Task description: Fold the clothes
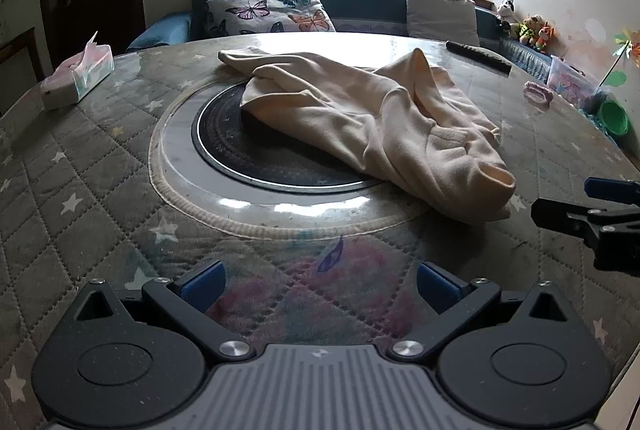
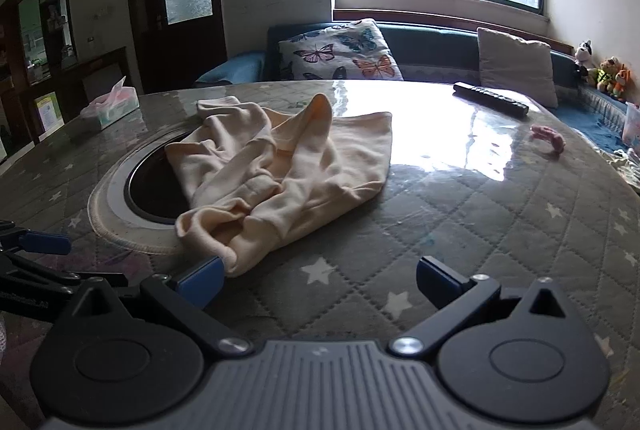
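A crumpled cream garment (image 1: pixel 372 121) lies on the round table, partly over the black centre disc (image 1: pixel 224 145); it also shows in the right wrist view (image 2: pixel 280 169). My left gripper (image 1: pixel 320 288) is open and empty, held near the table's front edge, short of the garment. My right gripper (image 2: pixel 320 282) is open and empty; its left finger (image 2: pixel 200 280) is close to the garment's near cuff. The right gripper also shows at the right edge of the left wrist view (image 1: pixel 592 205), and the left gripper at the left edge of the right wrist view (image 2: pixel 36 254).
The table has a quilted star-pattern cover (image 1: pixel 80 189) under clear plastic. A tissue box (image 1: pixel 80 73) stands at the far left, a black remote (image 2: pixel 490 97) and a pink item (image 2: pixel 548 139) at the far right. A sofa with cushions (image 2: pixel 340 49) lies behind.
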A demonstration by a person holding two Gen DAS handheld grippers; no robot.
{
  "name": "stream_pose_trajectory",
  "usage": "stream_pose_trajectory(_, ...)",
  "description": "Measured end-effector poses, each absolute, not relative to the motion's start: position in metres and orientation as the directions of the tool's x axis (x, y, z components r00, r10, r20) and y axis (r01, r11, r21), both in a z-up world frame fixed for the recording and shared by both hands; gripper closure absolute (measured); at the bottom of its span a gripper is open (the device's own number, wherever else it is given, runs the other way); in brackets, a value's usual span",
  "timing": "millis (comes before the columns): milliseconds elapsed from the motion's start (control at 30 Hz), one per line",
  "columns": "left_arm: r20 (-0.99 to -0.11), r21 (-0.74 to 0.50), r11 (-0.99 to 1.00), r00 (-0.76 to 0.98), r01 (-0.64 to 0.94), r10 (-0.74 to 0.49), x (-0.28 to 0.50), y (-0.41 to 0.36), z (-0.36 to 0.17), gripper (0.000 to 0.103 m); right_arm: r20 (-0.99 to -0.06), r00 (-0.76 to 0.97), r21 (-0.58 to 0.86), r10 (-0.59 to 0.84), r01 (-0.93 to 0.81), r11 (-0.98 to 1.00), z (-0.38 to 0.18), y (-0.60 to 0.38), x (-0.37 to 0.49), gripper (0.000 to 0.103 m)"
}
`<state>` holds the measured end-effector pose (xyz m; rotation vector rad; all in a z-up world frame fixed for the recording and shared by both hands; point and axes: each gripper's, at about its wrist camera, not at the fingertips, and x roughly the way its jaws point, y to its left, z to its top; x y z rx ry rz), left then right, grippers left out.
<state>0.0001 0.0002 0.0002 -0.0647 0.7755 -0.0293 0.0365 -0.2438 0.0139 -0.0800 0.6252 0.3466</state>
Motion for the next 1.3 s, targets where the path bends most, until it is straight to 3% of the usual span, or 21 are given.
stream_pose_trajectory(1300, -0.729, -0.024, 1.000, 0.685, 0.001, -0.018, 0.019, -0.003, 0.001, 0.000, -0.633, 0.703, 0.056, 0.326, -0.379, 0.924, 0.010, -0.231, 0.044, 0.000)
